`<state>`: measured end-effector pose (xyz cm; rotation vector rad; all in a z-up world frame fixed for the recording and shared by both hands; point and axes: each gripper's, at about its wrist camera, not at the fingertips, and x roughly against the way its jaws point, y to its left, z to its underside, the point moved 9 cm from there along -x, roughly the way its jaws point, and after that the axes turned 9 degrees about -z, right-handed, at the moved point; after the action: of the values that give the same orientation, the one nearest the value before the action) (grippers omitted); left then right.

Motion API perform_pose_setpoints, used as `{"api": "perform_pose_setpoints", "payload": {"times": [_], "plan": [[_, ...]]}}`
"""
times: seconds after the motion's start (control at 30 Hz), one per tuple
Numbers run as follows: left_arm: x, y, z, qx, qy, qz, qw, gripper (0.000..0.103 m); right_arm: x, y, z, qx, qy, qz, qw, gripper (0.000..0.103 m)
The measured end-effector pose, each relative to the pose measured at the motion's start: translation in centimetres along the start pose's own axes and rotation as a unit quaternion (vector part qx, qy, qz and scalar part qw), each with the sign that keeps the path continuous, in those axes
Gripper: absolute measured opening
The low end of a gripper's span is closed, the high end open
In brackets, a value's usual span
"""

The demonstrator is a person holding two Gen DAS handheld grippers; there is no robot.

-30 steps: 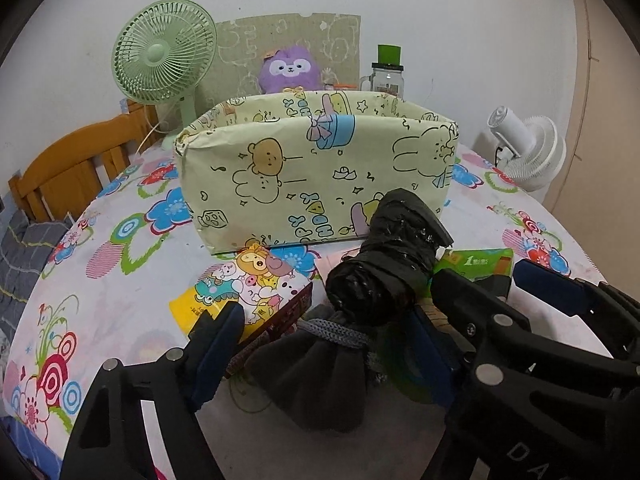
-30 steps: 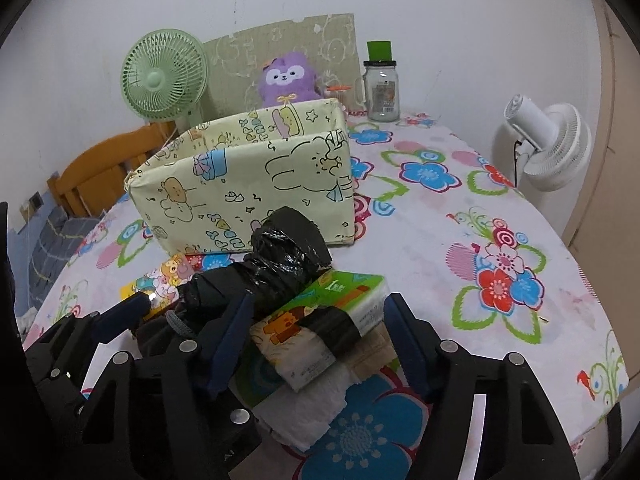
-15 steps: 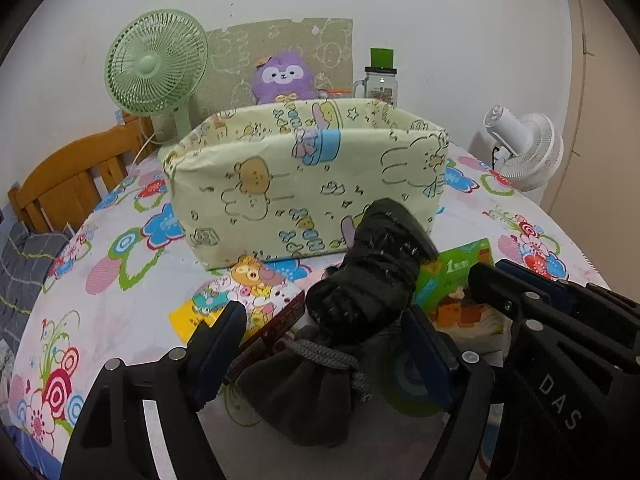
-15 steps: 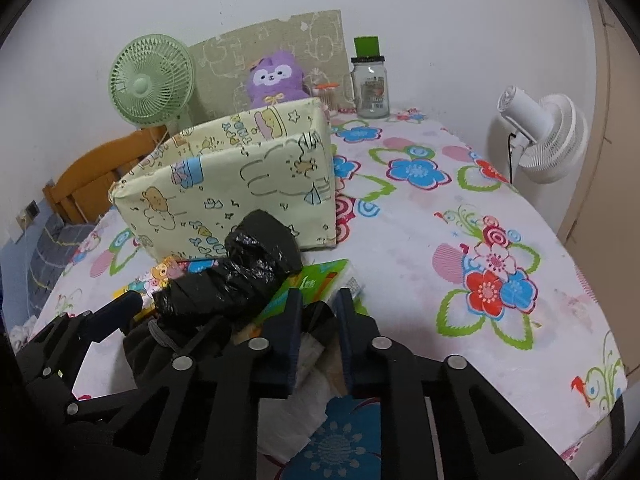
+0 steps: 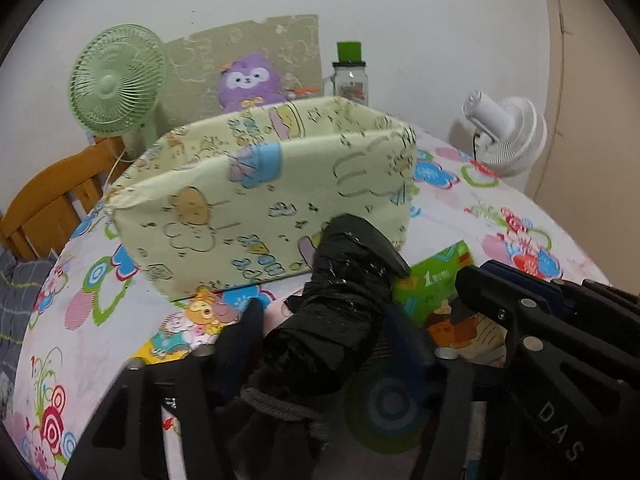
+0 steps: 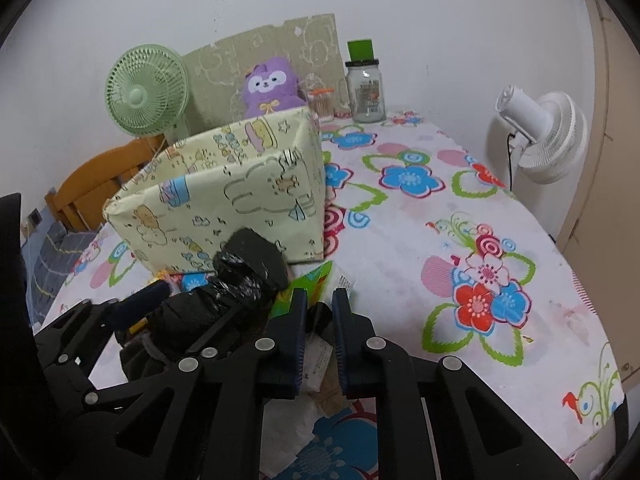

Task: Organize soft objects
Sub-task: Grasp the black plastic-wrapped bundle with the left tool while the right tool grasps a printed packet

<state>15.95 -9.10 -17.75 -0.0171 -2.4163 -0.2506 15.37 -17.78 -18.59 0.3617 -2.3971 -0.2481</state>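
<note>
A black plastic-wrapped soft bundle (image 5: 344, 304) lies in front of a pale green cartoon-print fabric box (image 5: 260, 204). My left gripper (image 5: 324, 332) is shut on the bundle, one finger on each side. A green tissue pack (image 5: 432, 284) lies to its right. My right gripper (image 6: 319, 312) is shut on the tissue pack (image 6: 310, 284), whose green end sticks out past the fingers. The bundle (image 6: 244, 272) and the box (image 6: 224, 200) also show in the right wrist view. A purple plush toy (image 5: 250, 84) sits behind the box.
A green fan (image 5: 116, 84) and wooden chair (image 5: 52, 196) stand at back left. A glass jar with green lid (image 6: 363, 88) and white fan (image 6: 540, 136) stand at back right. A colourful cartoon packet (image 5: 192, 328) lies under the bundle. The flowered tablecloth (image 6: 460, 240) reaches right.
My right gripper closed on the tissue pack first. My left gripper then closed from wide open onto the black bundle. Both grippers have risen a little.
</note>
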Motion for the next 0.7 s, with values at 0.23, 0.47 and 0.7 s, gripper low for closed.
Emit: {"api": "perform_pose_setpoints", "payload": {"times": [0.23,0.47,0.7], "plan": [[-0.3,-0.7,0.1,-0.009,0.003,0.014,0.9999,0.040,-0.9,-1.3,0.2,-0.024,0.011,0.010,1.000,0.061],[-0.4,-1.1,0.3,-0.012,0.001,0.022,0.9997,0.037,-2.2,-1.1,0.6,-0.041,0.032,-0.006,0.999,0.063],[-0.2,-1.3,0.3,-0.002,0.000,0.037,0.9993,0.037,-1.9,-0.2,0.2,-0.024,0.026,-0.001,0.999,0.027]]}}
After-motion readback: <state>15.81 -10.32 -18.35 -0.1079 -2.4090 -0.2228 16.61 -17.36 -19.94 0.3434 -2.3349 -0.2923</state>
